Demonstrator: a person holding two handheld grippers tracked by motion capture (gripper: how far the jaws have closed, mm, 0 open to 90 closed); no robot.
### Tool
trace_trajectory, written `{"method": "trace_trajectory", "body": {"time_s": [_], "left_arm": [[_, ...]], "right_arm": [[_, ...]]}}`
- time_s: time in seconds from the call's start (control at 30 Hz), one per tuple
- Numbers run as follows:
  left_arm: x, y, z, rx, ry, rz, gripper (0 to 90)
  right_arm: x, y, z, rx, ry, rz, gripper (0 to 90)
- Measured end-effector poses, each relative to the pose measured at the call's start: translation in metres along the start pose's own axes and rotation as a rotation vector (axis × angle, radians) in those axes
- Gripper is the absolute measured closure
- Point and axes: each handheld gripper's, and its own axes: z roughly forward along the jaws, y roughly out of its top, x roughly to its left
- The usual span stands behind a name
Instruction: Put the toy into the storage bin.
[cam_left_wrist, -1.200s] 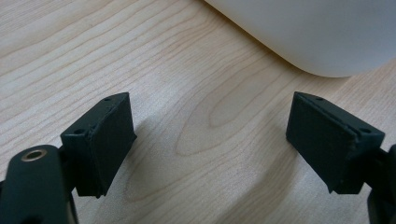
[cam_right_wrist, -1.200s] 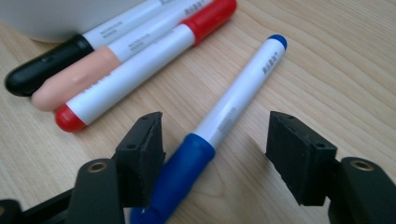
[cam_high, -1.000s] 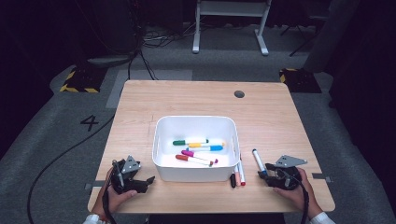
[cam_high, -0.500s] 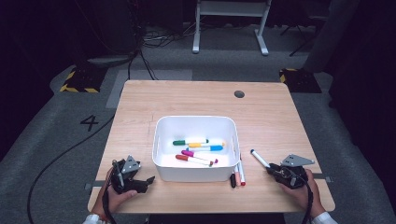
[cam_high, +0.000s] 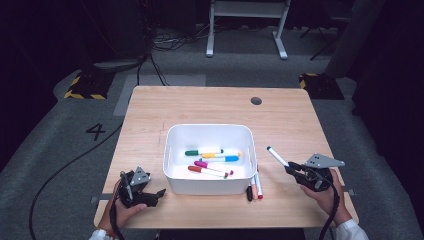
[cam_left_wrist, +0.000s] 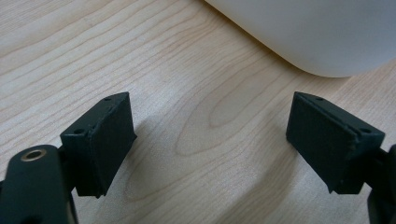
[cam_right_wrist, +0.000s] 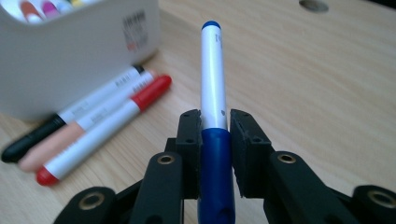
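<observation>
I am steering two handheld grippers at a wooden table (cam_high: 210, 107). Nearest me, my right gripper (cam_right_wrist: 215, 135) is clamped on a blue marker (cam_right_wrist: 213, 93). Its jaws have just closed onto the barrel at the joint between the blue cap and the white body, and the pads press on both sides. The marker juts forward from the jaws, tipped slightly upward, with its far blue end free in the air.

I judge the marker light, stiff and smooth. The plastic barrel could slip or swivel in a loose pinch, so a hold near the cap joint, square across the barrel, seems sound.

Just beyond and to the left of my right gripper, three markers lie side by side on the table: a black marker (cam_right_wrist: 70, 121), a peach marker (cam_right_wrist: 88, 133) and a red marker (cam_right_wrist: 105, 130). They rest close against the outer wall of the white bin (cam_right_wrist: 84, 51). Farther inside that bin lie more markers (cam_high: 212, 161).

My left gripper (cam_left_wrist: 210, 135) rests low over bare wood, its jaws spread wide and gripping nothing, with the bin's rounded corner just ahead of it.
</observation>
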Motion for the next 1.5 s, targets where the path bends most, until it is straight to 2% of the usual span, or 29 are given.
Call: {"method": "trace_trajectory", "body": {"time_s": [0.23, 0.33, 0.37, 0.4, 0.5, 0.53, 0.57, 0.6, 0.67, 0.7, 0.83, 0.9, 0.93, 1.0, 1.07, 1.33, 1.5], "left_arm": [[0.0, 0.0, 0.0, 0.0, 0.0, 0.001, 15.3], [0.0, 0.0, 0.0, 0.001, -0.001, -0.002, 15.3], [0.0, 0.0, 0.0, 0.001, -0.001, -0.003, 15.3], [0.0, 0.0, 0.0, 0.001, -0.003, -0.003, 15.3], [0.0, 0.0, 0.0, 0.002, -0.002, -0.004, 15.3], [0.0, 0.0, 0.0, 0.002, -0.002, -0.004, 15.3], [0.0, 0.0, 0.0, 0.002, -0.002, -0.004, 15.3], [0.0, 0.0, 0.0, 0.002, -0.002, -0.004, 15.3], [0.0, 0.0, 0.0, 0.002, -0.002, -0.003, 15.3], [0.0, 0.0, 0.0, 0.002, -0.002, -0.003, 15.3], [0.0, 0.0, 0.0, 0.002, -0.002, -0.003, 15.3], [0.0, 0.0, 0.0, 0.003, -0.003, -0.004, 15.3], [0.0, 0.0, 0.0, 0.002, -0.003, -0.004, 15.3], [0.0, 0.0, 0.0, 0.002, -0.002, -0.003, 15.3], [0.0, 0.0, 0.0, 0.002, -0.002, -0.004, 15.3], [0.0, 0.0, 0.0, 0.003, -0.002, -0.002, 15.3], [0.0, 0.0, 0.0, 0.003, -0.002, -0.002, 15.2]], "right_arm": [[0.005, 0.04, -0.012, -0.087, 0.044, -0.056, 75.0], [0.009, 0.059, -0.015, -0.097, 0.069, -0.092, 75.0], [0.009, 0.059, -0.015, -0.097, 0.069, -0.092, 75.0], [0.013, 0.071, -0.015, -0.105, 0.086, -0.112, 75.0], [0.019, 0.086, -0.014, -0.106, 0.104, -0.148, 75.0], [0.019, 0.086, -0.014, -0.106, 0.104, -0.148, 75.0], [0.025, 0.095, -0.012, -0.107, 0.109, -0.167, 75.0], [0.025, 0.095, -0.012, -0.107, 0.109, -0.167, 75.0], [0.031, 0.106, -0.008, -0.118, 0.138, -0.19, 75.0], [0.035, 0.11, -0.007, -0.109, 0.151, -0.188, 75.0], [0.045, 0.125, 0.002, -0.112, 0.202, -0.24, 75.0], [0.052, 0.131, 0.006, -0.101, 0.228, -0.245, 75.0], [0.056, 0.135, 0.011, -0.102, 0.244, -0.277, 75.0], [0.058, 0.137, 0.013, -0.096, 0.252, -0.285, 75.0], [0.068, 0.144, 0.023, -0.076, 0.287, -0.316, 75.0], [0.087, 0.16, 0.05, -0.02, 0.358, -0.368, 75.0], [0.096, 0.163, 0.062, 0.008, 0.393, -0.379, 75.0]]}}
